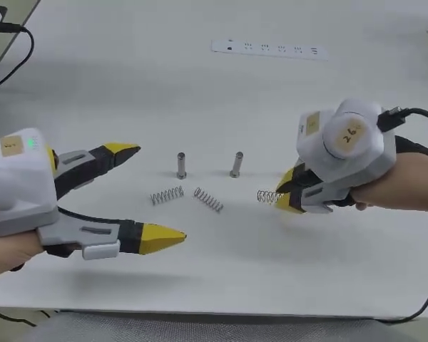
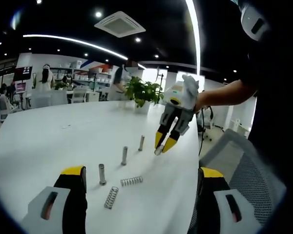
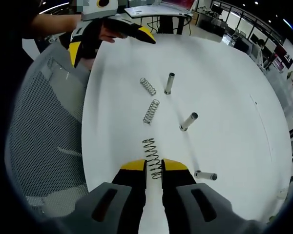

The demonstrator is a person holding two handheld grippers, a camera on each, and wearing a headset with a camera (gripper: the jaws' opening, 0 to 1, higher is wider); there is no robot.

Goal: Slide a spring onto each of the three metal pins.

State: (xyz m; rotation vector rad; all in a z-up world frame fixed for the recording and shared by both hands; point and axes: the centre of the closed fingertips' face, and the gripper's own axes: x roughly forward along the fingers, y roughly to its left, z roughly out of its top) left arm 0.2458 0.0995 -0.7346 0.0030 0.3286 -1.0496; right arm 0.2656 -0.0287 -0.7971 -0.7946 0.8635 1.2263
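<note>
Lower centre: right gripper (image 3: 154,168), jaws narrow, pinches one end of a spring (image 3: 150,152), presumably light and easily bent; left gripper (image 2: 142,171) spread wide.

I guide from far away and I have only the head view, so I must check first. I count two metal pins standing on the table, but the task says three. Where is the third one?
Observer: The left gripper view shows it. The third pin stands upright at the far end of the row, close to the tips of the right gripper.
Operator: Thank you. Does the right gripper really hold the spring, or does it only touch it?
Observer: In the right gripper view its jaws are closed on one end of the spring. The rest of the spring points forward, away from the jaws.
</note>
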